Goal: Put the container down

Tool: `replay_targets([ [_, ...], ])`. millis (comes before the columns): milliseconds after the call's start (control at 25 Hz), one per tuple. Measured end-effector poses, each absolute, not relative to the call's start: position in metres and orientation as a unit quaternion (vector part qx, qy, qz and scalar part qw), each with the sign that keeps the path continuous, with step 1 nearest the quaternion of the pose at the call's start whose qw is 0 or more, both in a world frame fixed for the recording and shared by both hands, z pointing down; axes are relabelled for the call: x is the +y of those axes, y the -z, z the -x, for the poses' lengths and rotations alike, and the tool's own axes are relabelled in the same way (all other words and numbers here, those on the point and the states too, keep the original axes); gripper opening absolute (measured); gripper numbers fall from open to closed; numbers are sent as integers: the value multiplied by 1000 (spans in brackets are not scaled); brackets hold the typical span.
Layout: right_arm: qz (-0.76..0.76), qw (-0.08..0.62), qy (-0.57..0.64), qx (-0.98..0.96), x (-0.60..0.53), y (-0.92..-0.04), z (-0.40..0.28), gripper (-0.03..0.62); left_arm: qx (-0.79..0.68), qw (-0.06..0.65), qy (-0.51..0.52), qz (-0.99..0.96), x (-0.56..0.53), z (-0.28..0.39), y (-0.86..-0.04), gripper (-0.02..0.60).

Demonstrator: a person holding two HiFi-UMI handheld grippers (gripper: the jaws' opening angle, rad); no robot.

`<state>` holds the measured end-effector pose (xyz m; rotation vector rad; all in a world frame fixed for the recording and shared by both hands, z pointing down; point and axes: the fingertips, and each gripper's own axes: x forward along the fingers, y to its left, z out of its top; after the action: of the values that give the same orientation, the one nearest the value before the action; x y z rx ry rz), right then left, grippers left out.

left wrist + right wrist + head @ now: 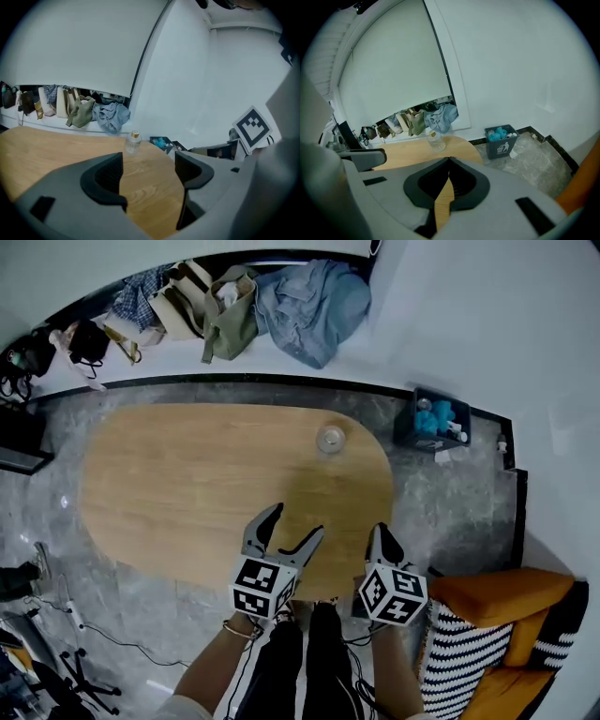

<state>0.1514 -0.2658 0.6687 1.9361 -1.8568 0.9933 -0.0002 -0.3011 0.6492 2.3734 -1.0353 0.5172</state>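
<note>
While container [330,438] stands well ahead, left hand-held gripper [298,519] gapes empty, right hand-held gripper [381,531] closed.

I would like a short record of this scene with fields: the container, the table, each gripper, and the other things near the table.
container: small clear bottle with a gold cap, standing on the table near its far right end, not held
table: oval, wooden
left gripper: jaws apart, nothing between them, at the near edge
right gripper: jaws together, empty, at the near edge
right of table: dark bin with blue contents
behind table: clothes and bags
</note>
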Motion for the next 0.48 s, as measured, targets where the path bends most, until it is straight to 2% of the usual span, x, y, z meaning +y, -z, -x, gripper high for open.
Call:
replay_targets([
  [120, -675, 128, -349, -637, -250, -643, -146, 23, -374, 256, -189, -871, -282, 4, -623, 291],
  [280, -679, 114, -344, -639, -236, -601, -143, 23, -374, 246, -182, -875, -268, 6, -579, 262],
  [400, -681, 108, -336, -641, -228, -570, -141, 23, -389, 243, -182, -870, -264, 10, -549, 181],
  [480, -682, 106, -330, -644, -225, -550, -139, 23, -396, 239, -179, -869, -263, 13, -528, 166],
])
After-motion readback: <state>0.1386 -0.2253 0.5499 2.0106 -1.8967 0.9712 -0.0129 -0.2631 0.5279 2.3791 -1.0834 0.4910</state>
